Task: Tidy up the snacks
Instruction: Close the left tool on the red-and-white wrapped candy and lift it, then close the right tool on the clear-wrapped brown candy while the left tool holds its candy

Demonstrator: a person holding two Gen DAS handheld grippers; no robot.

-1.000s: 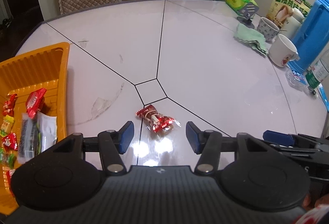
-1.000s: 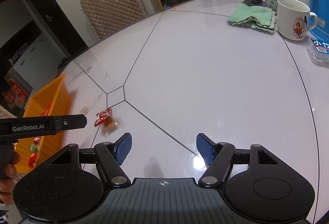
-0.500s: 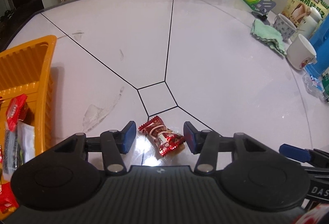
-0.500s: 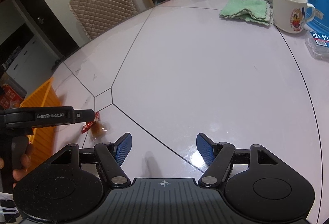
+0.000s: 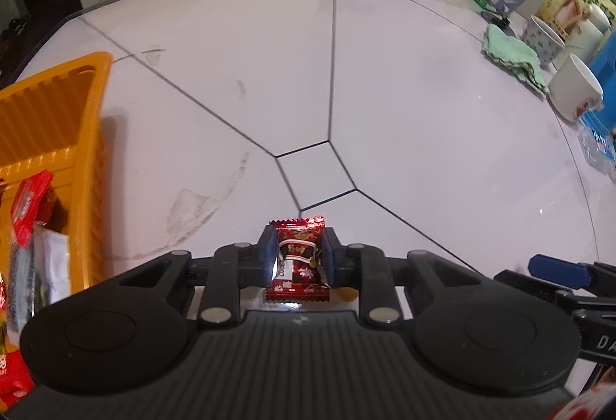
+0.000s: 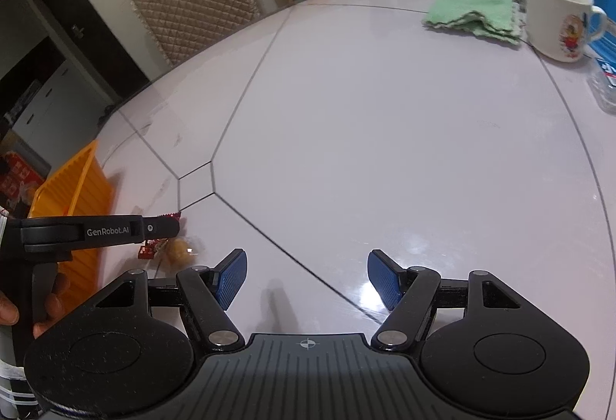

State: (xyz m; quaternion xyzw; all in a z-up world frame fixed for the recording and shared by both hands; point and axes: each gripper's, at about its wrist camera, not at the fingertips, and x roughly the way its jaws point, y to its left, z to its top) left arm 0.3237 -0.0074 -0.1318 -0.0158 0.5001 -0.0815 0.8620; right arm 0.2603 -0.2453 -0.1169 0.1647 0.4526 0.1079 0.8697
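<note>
Left tongs (image 5: pixel 298 258): closed on the sweet (image 5: pixel 298 256), one blue pad pressed to each long side of the dark red wrapper.
Sweet: upright between the pads, its crimped top edge above them and its bottom edge below, just short of the small square seam in the bench (image 5: pixel 423 104).
Sweet, from the right wrist view: mostly behind the black finger of the left tongs (image 6: pixel 175 233); only red wrapper ends and a pale, blurred patch on the glossy top show.
Right tongs (image 6: pixel 306 279): jaws wide apart, nothing between them, over bare bench to the right of the sweet.
Orange tray (image 5: pixel 82 135): at the left edge of the bench, well apart from the sweet, holding several packets (image 5: pixel 29 206).
Cut off: the tray's near end and most of its packets run out of the picture, so their number cannot be told.
Hand (image 6: pixel 46 308): only fingertips show, on the left tongs' grip.
Hard to read: the printing on the wrapper.
</note>
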